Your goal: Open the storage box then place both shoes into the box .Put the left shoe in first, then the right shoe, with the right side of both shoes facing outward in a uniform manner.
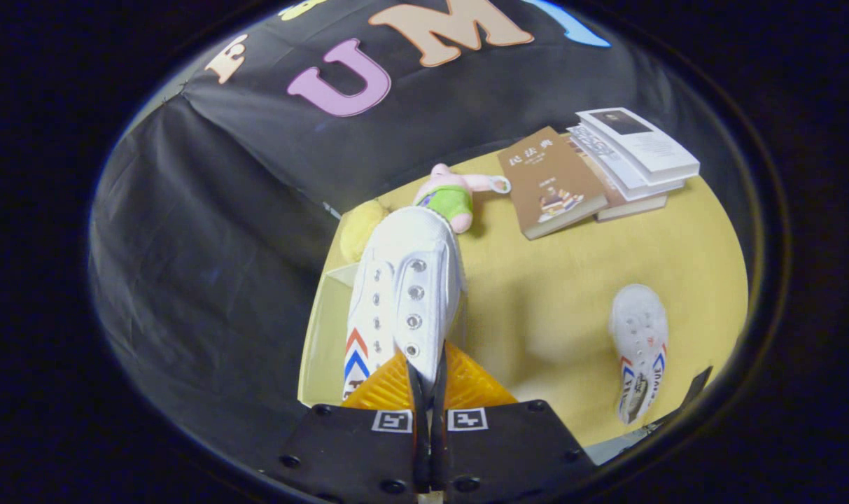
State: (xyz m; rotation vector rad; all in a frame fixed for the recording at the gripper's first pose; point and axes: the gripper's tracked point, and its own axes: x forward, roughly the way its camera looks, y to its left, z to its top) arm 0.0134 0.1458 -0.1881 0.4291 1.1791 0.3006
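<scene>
White canvas lace-less shoe (403, 294), with metal eyelets and red-and-blue chevron stripes on its side: held aloft in the lower centre of the frame, toe pointing away from the camera toward the booth wall, heel end nearest the claw. Its upper shows two rows of eyelets; the striped side faces left.

Claw (426, 381): lower centre of the frame, fingers pressed close together and pinching a thin edge of the shoe's upper at the heel opening. The fingers run straight forward and level with the shoe's long axis, and the shoe hangs from them above the bench.

Pale translucent storage box (326, 329): directly under and left of the held shoe, at the left edge of the bench, its near wall and rim showing beside the striped side of the shoe. Whether the shoe touches the box cannot be told.

Second white canvas shoe (639, 346), same stripes: lower right of the frame, lying on the bench well apart from the claw.

Yellow-covered bench (571, 280): centre and right of the frame.

Pink plush toy in a green shirt (452, 196): just beyond the held shoe's toe, centre of the frame.

Yellow plush item (360, 227): left of the toe, partly hidden.

Brown-covered book (551, 182): upper right, flat on the bench.

Stack of white and grey books (634, 157): touching the brown book's far side, upper right.
</scene>
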